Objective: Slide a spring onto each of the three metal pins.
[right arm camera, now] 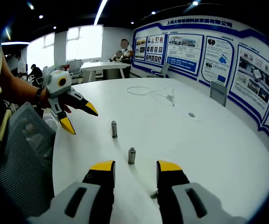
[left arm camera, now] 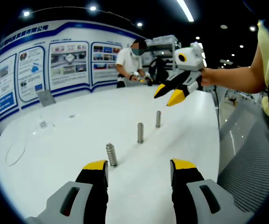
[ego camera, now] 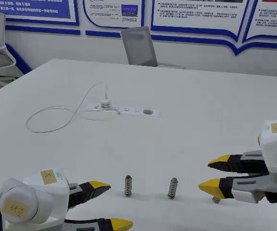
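A white table (ego camera: 201, 96) is seen, and against it a silvery-grey spring (ego camera: 128, 185) and a second spring (ego camera: 172, 188) of the same shade are picked out, both ribbed with coils. The left gripper (ego camera: 115, 204) is shown in white, its black jaws tipped in yellow (a tan label is stuck on the housing), and the same colours are carried by the right gripper (ego camera: 206, 175). Behind, a grey chair (ego camera: 138, 45) is framed by white wall boards (ego camera: 196, 14) edged in blue.
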